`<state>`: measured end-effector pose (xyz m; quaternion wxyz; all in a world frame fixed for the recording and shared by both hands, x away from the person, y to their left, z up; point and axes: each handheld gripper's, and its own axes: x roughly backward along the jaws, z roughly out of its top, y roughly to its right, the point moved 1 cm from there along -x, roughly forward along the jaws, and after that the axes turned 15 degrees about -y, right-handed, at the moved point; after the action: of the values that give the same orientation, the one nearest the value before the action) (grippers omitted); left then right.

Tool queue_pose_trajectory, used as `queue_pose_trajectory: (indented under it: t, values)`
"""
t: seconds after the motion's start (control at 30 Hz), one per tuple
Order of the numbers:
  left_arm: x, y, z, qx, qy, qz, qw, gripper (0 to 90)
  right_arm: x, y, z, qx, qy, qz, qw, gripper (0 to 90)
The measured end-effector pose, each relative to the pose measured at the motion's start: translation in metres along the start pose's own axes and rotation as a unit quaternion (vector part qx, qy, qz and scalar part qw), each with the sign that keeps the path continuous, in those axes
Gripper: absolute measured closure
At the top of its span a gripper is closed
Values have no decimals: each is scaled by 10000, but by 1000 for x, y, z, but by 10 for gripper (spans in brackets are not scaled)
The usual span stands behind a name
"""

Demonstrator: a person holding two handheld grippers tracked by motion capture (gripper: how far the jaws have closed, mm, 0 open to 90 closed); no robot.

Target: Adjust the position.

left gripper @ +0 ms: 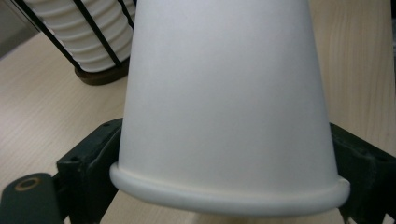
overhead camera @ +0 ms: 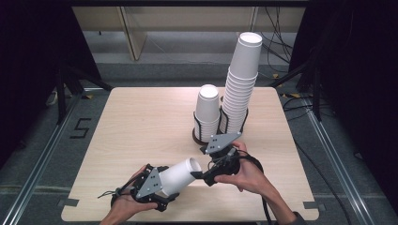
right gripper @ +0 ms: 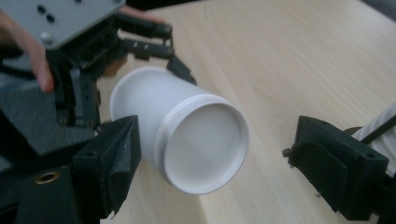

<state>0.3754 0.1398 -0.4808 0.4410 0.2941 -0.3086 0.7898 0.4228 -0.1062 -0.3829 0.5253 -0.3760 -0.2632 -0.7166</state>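
White paper cup [overhead camera: 180, 175] lies on its side in your left gripper [overhead camera: 162, 185], whose jaws clasp it near the rim, its closed base turned toward your right gripper [overhead camera: 199, 177] above the near part of the wooden table [overhead camera: 141, 122]. Your right gripper's jaws stand apart on either side of that base without touching it. Behind your hands, a short stack of cups [overhead camera: 207, 111] and a tall stack of cups [overhead camera: 240, 79] stand in black wire holders [overhead camera: 220, 123].

Left gripper [overhead camera: 162, 185] jaws clamped; right gripper [overhead camera: 199, 176] jaws spread wide.
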Motion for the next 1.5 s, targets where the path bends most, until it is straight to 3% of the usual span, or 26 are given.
queue_pose_trajectory:
  t: [0.07, 0.1, 0.13, 0.17, 0.2, 0.37, 0.4, 0.43, 0.47, 0.5, 0.53, 0.67, 0.77, 0.9, 0.93, 0.97, 1.0, 1.07, 1.1, 1.13, 1.17, 1.2, 1.27, 1.37, 1.47, 1.5]
  values:
    - [-1, 2, 0, -21, -34, 9, 10000, 99, -2, -1, -1, 76, -59, 38, 9999, 162]
    - [-1, 1, 0, -187, -169, -1, 9997, 99, -5, -1, -1, 138, -142, 79, 9998, 162]
    - [-1, 2, 1, -266, -230, -17, 9994, 99, -10, -4, -2, 345, -377, 66, 9987, 163]
    - [-1, 3, 1, -302, -246, 8, 9992, 99, -10, -4, -2, 345, -377, 66, 9987, 163]
    - [-1, 4, 3, -364, -254, -23, 9990, 99, -14, -8, -1, 526, -516, 81, 9972, 172]
    - [0, 12, 8, -708, -440, -68, 9965, 99, -21, -15, 1, 783, -812, 70, 9936, 172]
    - [0, 15, 9, -751, -486, -81, 9960, 100, -24, -19, 2, 930, -979, 72, 9908, 174]
    - [0, 15, 9, -751, -486, -81, 9960, 100, -24, -19, 2, 930, -979, 72, 9908, 174]
    - [0, 17, 10, -776, -464, -124, 9958, 100, -28, -22, 2, 1062, -1152, 127, 9876, 175]
    - [0, 17, 10, -776, -464, -124, 9958, 100, -28, -22, 2, 1062, -1152, 127, 9876, 175]
    - [-1, 18, 11, -822, -421, -141, 9956, 101, -33, -24, 2, 1217, -1303, 164, 9838, 168]
    - [2, 19, 12, -952, -484, -226, 9940, 101, -41, -26, 0, 1363, -1576, 273, 9777, 167]
    - [1, 21, 12, -992, -339, -319, 9940, 100, -50, -28, -2, 1432, -1820, 462, 9717, 192]
    - [0, 22, 11, -985, -254, -422, 9939, 85, -52, -28, -5, 1446, -1944, 545, 9687, 214]
    - [0, 21, 9, -932, -141, -460, 9945, 85, -52, -27, -5, 1469, -1924, 595, 9684, 215]
    - [-2, 19, 6, -736, 131, -657, 9950, 69, -52, -21, -6, 1682, -1815, 645, 9667, 218]
    - [-3, 17, 5, -651, 228, -798, 9944, 62, -49, -22, -7, 1555, -1821, 765, 9679, 218]
    - [-5, 16, 3, -526, 376, -869, 9941, 57, -48, -18, -8, 1612, -1748, 816, 9679, 218]
    - [-5, 14, 2, -370, 554, -994, 9928, 51, -44, -15, -11, 1403, -1615, 978, 9719, 218]
    - [-5, 13, 1, -232, 730, -1040, 9916, 50, -44, -12, -12, 1411, -1604, 990, 9719, 218]
    - [-5, 13, 1, -232, 730, -1040, 9916, 49, -44, -12, -12, 1411, -1604, 990, 9719, 218]
    - [-4, 12, 1, -117, 990, -1125, 9886, 49, -45, -7, -14, 1415, -1359, 1216, 9730, 219]
    - [-2, 11, 2, -103, 1072, -1121, 9879, 49, -43, -7, -15, 1338, -1346, 1296, 9732, 219]
    - [0, 11, 2, 8, 1376, -1215, 9830, 49, -40, -5, -15, 1350, -1094, 1477, 9736, 219]
    - [2, 10, 3, -75, 1408, -1147, 9833, 58, -40, -5, -16, 1327, -1125, 1486, 9735, 220]
    - [5, 9, 4, -92, 1305, -1088, 9854, 78, -39, -5, -16, 1308, -1156, 1455, 9738, 225]
